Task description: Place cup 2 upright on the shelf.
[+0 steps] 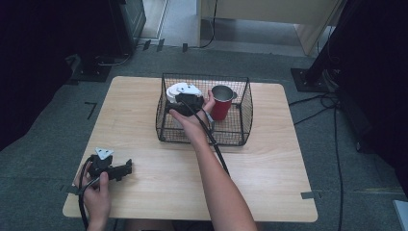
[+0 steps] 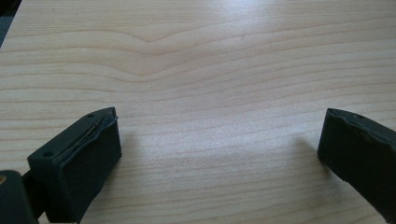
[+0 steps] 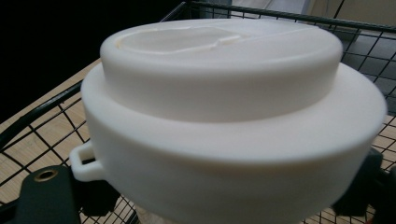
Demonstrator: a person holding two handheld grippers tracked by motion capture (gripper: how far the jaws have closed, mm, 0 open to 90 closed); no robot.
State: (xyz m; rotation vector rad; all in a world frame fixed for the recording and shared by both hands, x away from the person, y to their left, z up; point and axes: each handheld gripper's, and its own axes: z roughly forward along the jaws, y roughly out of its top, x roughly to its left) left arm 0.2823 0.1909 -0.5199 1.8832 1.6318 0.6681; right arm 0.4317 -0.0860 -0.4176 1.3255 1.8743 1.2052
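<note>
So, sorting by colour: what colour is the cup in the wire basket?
Red, with a metal-looking inside; the cup shows best in the high view.

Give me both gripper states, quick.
Left gripper: open, holding nothing, low over the table.
Right gripper: shut on the white lidded container inside the wire basket.

We note a white lidded container (image 3: 224,121) inside a black wire basket (image 1: 240,122) with a square mesh pattern. Beside it stands a red cup (image 1: 222,102) with a silvery metal inside. The table (image 1: 144,115) is pale wood with wavy grain. Both grippers have black jaws.
</note>
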